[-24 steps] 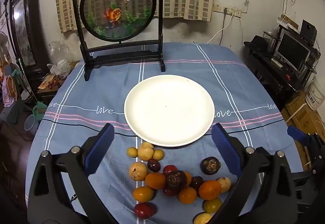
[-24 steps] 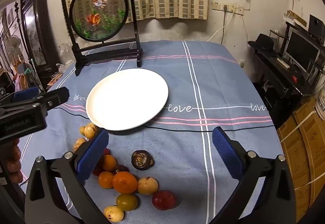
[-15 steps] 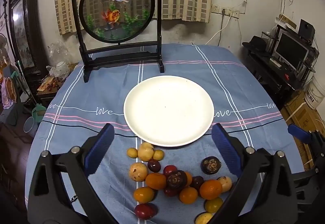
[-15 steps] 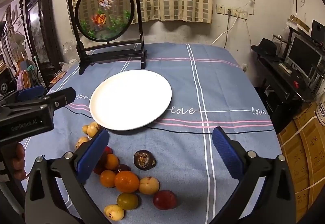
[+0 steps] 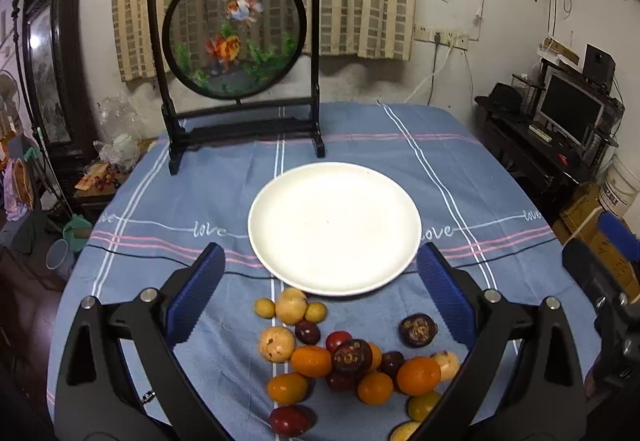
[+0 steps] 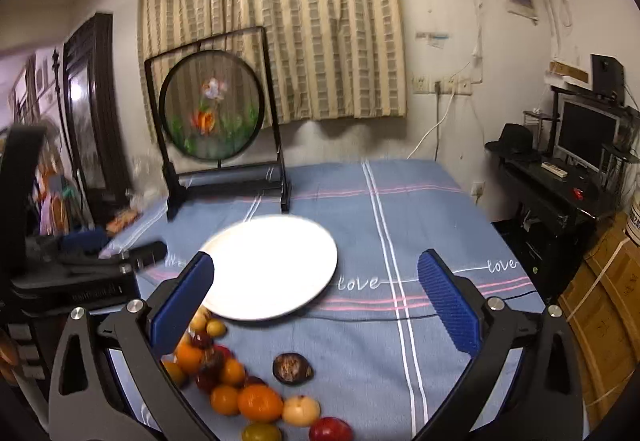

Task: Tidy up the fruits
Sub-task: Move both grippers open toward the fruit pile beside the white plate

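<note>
on the bench, covered by a blue cloth with white and pink stripes and the word "love", the scene reads from left to right as follows. at far left, in the left wrist view, a round goldfish screen in a black frame stands upright near the far edge. the left gripper hangs above the near part of the cloth with its blue-padded fingers spread wide and nothing between them. toward the middle lies a white plate, bare, its near rim just beyond the fruit. the fruits lie loose in a cluster on the cloth in front of the plate: small yellow ones nearest the rim, then oranges, dark red plums and dark purple mangosteens. one mangosteen sits slightly apart on the right of the heap. in the right wrist view, which is blurred, the right gripper likewise has its fingers spread wide and holds nothing; the same plate and fruit cluster appear to its lower left, with the lone mangosteen between the fingers' line of sight. at far right a monitor stands on a dark desk beside the bench.
</note>
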Demonstrator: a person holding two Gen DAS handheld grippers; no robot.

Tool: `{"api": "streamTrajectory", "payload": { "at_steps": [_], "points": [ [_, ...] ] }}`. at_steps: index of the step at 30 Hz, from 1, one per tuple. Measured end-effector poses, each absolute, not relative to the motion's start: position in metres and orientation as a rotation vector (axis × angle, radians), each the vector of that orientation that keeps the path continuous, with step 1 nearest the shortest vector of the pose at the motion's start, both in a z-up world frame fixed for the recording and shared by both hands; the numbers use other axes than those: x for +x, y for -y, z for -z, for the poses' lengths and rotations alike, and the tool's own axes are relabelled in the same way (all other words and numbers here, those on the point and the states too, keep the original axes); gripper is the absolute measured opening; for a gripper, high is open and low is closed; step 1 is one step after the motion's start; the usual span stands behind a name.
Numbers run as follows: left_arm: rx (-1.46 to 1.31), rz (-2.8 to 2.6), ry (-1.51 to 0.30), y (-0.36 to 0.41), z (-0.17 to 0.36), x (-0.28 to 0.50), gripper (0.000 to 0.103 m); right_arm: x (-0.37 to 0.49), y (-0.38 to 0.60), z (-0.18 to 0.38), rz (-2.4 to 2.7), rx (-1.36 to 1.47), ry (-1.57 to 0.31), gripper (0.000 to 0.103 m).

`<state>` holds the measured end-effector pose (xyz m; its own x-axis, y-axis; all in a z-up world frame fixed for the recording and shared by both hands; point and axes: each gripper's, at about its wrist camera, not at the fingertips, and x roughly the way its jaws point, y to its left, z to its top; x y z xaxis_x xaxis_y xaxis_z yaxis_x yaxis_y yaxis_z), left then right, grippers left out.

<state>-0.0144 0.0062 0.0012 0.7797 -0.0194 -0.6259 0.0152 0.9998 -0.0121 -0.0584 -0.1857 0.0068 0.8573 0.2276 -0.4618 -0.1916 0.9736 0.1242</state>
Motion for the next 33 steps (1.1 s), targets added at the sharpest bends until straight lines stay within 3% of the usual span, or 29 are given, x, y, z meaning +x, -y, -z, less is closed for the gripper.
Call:
{"api": "streamTrajectory", "payload": {
  "at_steps": [6,16,23,30,33],
  "points": [
    [-0.04,0.044,-0.701,-0.01,0.003,-0.014,0.098,-0.048,0.19,0.009,-0.229,0.082,-0.634,0.102],
    [-0.022,0.053,-0.733,-0.009,0.01,-0.013,0.098,-0.057,0.183,0.02,-0.239,-0.022,-0.652,0.102],
    [0.032,0.045,-0.755,-0.004,0.015,-0.015,0.098,-0.056,0.196,0.019,-0.278,0.09,-0.639,0.102],
    [0.039,0.038,-0.808,-0.026,0.036,-0.026,0.098,-0.057,0.21,0.039,-0.328,0.061,-0.784,0.102],
    [0.065,0.03,-0.85,-0.039,0.052,-0.038,0.098,-0.069,0.2,0.06,-0.405,-0.013,-0.882,0.09]
  ]
}}
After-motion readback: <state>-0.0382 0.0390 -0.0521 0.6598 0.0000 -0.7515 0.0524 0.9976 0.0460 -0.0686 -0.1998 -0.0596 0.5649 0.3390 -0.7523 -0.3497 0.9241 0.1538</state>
